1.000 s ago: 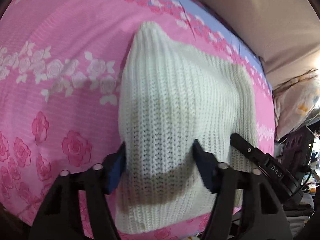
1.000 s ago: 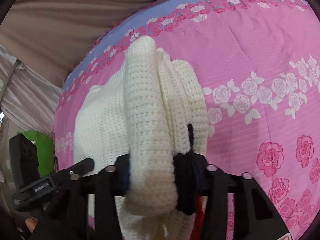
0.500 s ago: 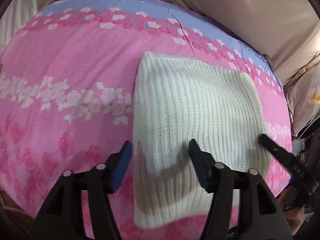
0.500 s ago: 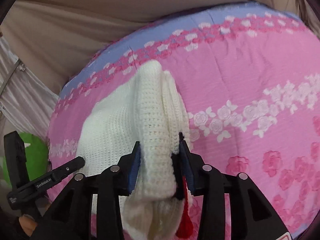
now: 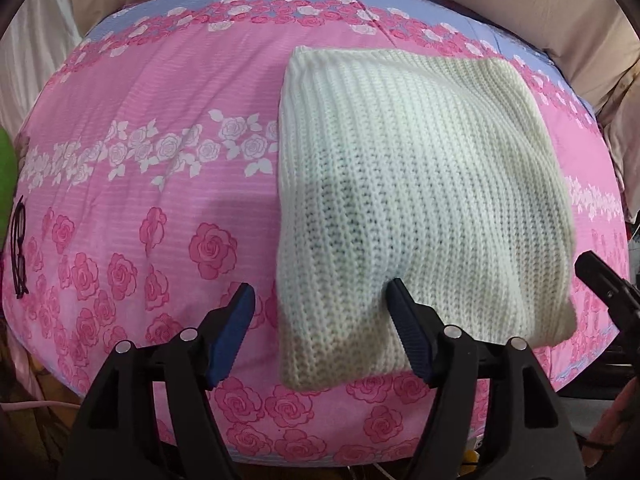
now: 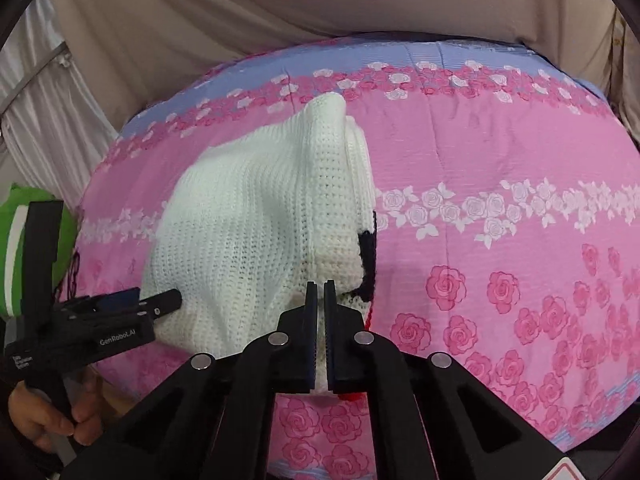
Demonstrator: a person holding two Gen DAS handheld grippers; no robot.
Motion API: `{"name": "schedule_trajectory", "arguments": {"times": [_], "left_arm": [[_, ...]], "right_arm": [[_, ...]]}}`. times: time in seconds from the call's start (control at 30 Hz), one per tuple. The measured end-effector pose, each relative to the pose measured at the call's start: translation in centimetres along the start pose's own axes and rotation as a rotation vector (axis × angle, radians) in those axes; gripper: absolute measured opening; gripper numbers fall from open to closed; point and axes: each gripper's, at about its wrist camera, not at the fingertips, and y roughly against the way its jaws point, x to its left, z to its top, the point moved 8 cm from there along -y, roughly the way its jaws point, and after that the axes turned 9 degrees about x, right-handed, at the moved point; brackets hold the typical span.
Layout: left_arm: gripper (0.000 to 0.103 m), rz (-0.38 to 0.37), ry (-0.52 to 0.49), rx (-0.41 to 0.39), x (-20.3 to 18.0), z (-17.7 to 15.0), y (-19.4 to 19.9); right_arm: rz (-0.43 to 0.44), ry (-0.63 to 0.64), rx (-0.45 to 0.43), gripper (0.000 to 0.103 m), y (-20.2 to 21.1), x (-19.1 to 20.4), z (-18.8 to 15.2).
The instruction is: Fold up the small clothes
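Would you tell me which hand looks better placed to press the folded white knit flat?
Probably left: its tool, jaws opening, sits over the white knit; the right tool is shut.

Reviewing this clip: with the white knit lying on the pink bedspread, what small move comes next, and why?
Probably lift both grippers clear. The white knit lies folded on the bedspread; the left gripper has its jaws opening astride its edge, and the right gripper is shut on nothing.

Left wrist view: steeply down, close over bed (image 5: 160, 184), from near edge. Right wrist view: likewise, alongside. Shared: white knit garment (image 5: 420, 184), pink rose bedcover.
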Motion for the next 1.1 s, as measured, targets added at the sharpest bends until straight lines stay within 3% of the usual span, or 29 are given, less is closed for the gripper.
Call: {"name": "schedule_trajectory", "arguments": {"times": [0.1, 0.27, 0.37, 0.43, 0.53, 1.1], "left_arm": [[0.066, 0.016, 0.005, 0.004, -0.3, -0.4, 0.2], [0.068, 0.057, -0.027, -0.068, -1.7, -0.9, 3.1], [0.076, 0.072, -0.032, -0.123, -2.6, -1.2, 5.0], [0.087, 0.097, -0.036, -0.171, -3.1, -1.2, 6.4], [0.090, 0.146, -0.035, -0.239, -3.5, -1.2, 8.0], [0.090, 0.180, 0.004, -0.238, -3.7, -2.6, 7.6]], "right_arm": [[-0.041, -0.011, 0.154, 0.001, -4.6, -1.1, -2.8], [0.002, -0.067, 0.049, 0.006, 1.4, 0.2, -1.9], [-0.072, -0.022, -0.036, 0.022, 4.8, 1.2, -1.3], [-0.128, -0.004, -0.076, 0.045, 5.9, 1.4, -1.2], [-0.162, -0.018, -0.095, 0.052, 6.2, 1.0, -1.2], [-0.199, 0.005, -0.083, 0.058, 5.1, 1.9, -3.0]]}}
